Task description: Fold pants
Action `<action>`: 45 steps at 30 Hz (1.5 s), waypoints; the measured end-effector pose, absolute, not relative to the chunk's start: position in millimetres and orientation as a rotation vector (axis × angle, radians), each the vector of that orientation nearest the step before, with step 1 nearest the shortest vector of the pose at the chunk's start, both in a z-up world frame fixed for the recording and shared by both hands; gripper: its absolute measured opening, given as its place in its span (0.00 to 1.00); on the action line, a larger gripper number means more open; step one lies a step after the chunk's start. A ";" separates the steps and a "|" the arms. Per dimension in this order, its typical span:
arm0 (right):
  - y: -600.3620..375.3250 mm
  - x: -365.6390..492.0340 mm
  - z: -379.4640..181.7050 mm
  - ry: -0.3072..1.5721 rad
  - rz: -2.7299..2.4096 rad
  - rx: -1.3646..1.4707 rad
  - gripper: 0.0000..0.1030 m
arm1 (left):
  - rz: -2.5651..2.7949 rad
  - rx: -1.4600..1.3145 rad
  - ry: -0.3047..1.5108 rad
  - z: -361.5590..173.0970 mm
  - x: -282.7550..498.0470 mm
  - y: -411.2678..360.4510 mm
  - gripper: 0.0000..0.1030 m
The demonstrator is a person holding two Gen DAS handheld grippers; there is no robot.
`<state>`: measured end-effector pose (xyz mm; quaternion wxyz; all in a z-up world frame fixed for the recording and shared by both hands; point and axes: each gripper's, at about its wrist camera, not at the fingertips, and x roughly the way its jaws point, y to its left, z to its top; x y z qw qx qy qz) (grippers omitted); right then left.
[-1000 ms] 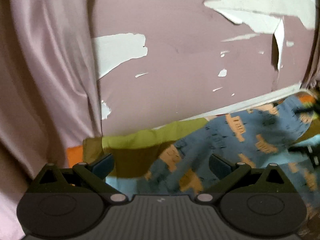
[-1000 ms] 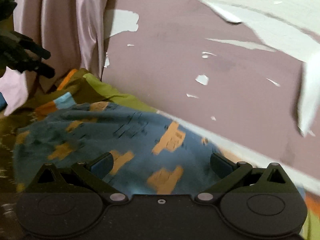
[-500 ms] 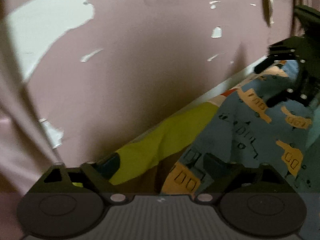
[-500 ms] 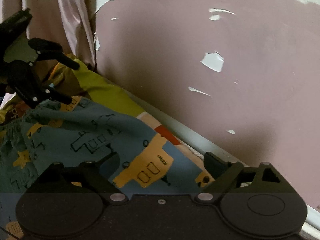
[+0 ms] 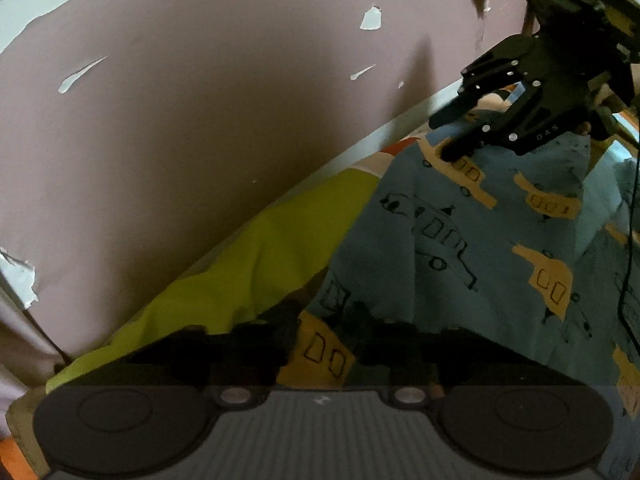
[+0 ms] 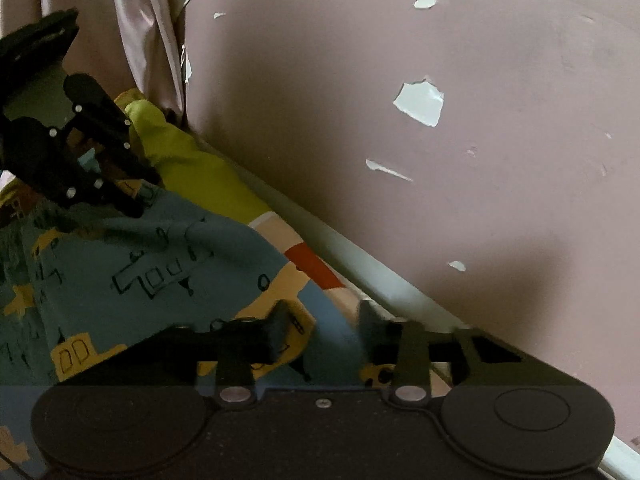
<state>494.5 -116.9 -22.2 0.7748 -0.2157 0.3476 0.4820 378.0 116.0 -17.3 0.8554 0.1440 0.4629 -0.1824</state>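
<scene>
1. Both grippers have been lowered toward the bed since the earlier frames, and their jaws have just been closing, with cloth of the pants (image 5: 472, 240) between them; the wall (image 5: 200, 120) now fills more of each view.
2. The pants, blue with orange bus prints, are spread on a lime sheet (image 5: 256, 272) beside the peeling wall, their far edge near the bed rail (image 6: 360, 264).
3. The left gripper (image 5: 328, 344) is seen narrowed to a small gap around a printed fold at the left corner; the pads appear pressed on it.
4. The right gripper (image 6: 320, 332) is drawn in about the right corner, yet a gap shows by its right finger, so a firm hold cannot be told.
5. Risk, as judged: the sheet could be pinched together with the pants and dragged into the fold; a thin bite at the right corner could slip on lifting, leaving the fold skewed.
6. Counted: one pair of pants, two grippers, one sheet, one curtain (image 6: 144, 40).
</scene>
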 end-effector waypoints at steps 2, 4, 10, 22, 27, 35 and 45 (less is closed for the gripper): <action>-115.0 492.8 -23.4 0.744 1.043 -0.470 0.16 | -0.367 0.304 0.969 -16.3 377.3 111.2 0.07; -113.6 488.6 -21.9 0.721 1.039 -0.476 0.08 | -0.333 0.297 0.965 -12.4 376.1 110.7 0.03; -118.8 475.7 -1.6 0.586 0.979 -0.461 0.00 | -0.223 0.333 0.886 3.0 370.3 110.0 0.02; -119.4 499.4 -7.7 0.664 0.990 -0.322 0.46 | -0.180 0.201 0.898 0.9 383.2 140.1 0.02; -113.1 506.0 -13.2 0.735 1.051 -0.322 0.59 | -0.174 0.231 0.889 -0.1 386.2 133.3 0.02; -99.9 488.1 -16.6 0.665 1.046 -0.437 0.00 | -0.132 0.290 0.811 8.2 380.6 127.4 0.02; -95.5 483.5 -31.7 0.603 0.957 -0.473 0.00 | -0.130 0.212 0.845 5.1 389.7 145.4 0.02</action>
